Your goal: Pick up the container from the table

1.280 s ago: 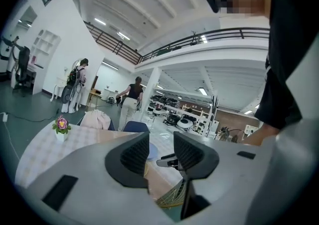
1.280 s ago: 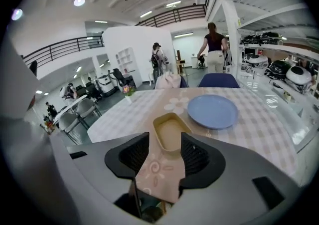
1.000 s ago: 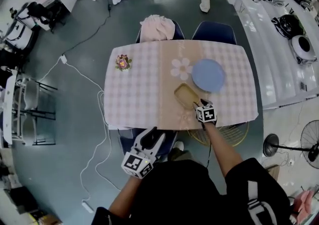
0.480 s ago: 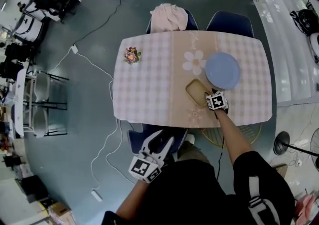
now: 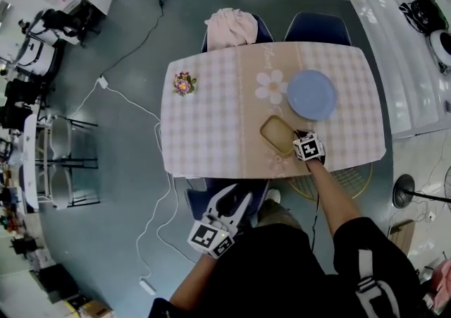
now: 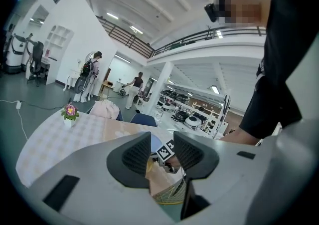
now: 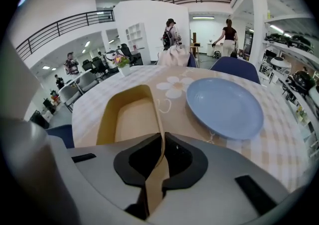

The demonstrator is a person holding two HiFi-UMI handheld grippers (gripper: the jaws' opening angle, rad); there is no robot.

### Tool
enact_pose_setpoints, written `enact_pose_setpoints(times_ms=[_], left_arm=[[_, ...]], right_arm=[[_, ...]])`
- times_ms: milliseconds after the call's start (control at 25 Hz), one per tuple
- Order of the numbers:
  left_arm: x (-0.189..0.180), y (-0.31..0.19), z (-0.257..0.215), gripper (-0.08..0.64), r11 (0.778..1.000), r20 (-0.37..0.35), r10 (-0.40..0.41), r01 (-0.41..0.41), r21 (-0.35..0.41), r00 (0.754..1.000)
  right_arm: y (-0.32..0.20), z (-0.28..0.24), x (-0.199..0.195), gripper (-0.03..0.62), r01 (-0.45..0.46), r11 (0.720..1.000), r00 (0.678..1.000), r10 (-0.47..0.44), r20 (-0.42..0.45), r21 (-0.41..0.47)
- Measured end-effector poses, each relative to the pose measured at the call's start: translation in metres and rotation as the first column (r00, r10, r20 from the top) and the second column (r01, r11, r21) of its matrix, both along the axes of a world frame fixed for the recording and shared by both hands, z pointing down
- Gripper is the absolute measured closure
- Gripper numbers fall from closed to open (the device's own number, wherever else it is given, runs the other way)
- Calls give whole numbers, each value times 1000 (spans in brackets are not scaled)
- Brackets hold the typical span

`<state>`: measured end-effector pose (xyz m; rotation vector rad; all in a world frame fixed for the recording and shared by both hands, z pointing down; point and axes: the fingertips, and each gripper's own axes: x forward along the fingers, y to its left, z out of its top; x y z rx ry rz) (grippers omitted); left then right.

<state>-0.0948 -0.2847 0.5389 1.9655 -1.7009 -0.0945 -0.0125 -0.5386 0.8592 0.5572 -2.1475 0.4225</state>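
Note:
The container (image 5: pixel 277 133) is a shallow tan tray lying on the checked table (image 5: pixel 211 126), near its front edge beside a blue plate (image 5: pixel 311 95). My right gripper (image 5: pixel 300 138) reaches down at the container's near right corner. In the right gripper view its jaws are closing, and the pads of the right gripper (image 7: pixel 162 154) pinch the thin right wall of the container (image 7: pixel 130 119). My left gripper (image 5: pixel 229 202) hangs below the table's front edge, over the floor, away from the container. Seen from its own camera, the left gripper (image 6: pixel 162 151) stands open with nothing between its jaws.
The blue plate (image 7: pixel 224 107) lies just right of the container. A small flower pot (image 5: pixel 184 84) stands at the table's far left. Two blue chairs (image 5: pixel 317 27) stand behind the table, one draped with a pink cloth (image 5: pixel 231 26). A wicker basket (image 5: pixel 349 181) sits under the front edge.
My right gripper has come down a little onto the container's near right corner. The left gripper has kept its place below the table edge.

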Motion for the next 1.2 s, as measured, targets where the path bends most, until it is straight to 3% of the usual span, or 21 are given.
enact_pose_setpoints(times_ms=[520, 760, 1000, 1200], left_arm=[[-16, 27, -39, 441, 980, 19, 111, -113, 162, 994], [-43, 41, -60, 531, 968, 20, 105, -107, 229, 994], [-62, 45, -70, 535, 956, 54, 131, -140, 257, 990], [-73, 47, -70, 535, 955, 140, 117, -150, 255, 983]], right_arm=[[51, -162, -28, 578, -77, 977, 984, 41, 175, 200], [96, -239, -20, 578, -207, 948, 949, 134, 286, 243], [158, -295, -26, 578, -258, 930, 914, 148, 377, 261], [199, -318, -22, 578, -316, 901, 892, 175, 417, 297]])
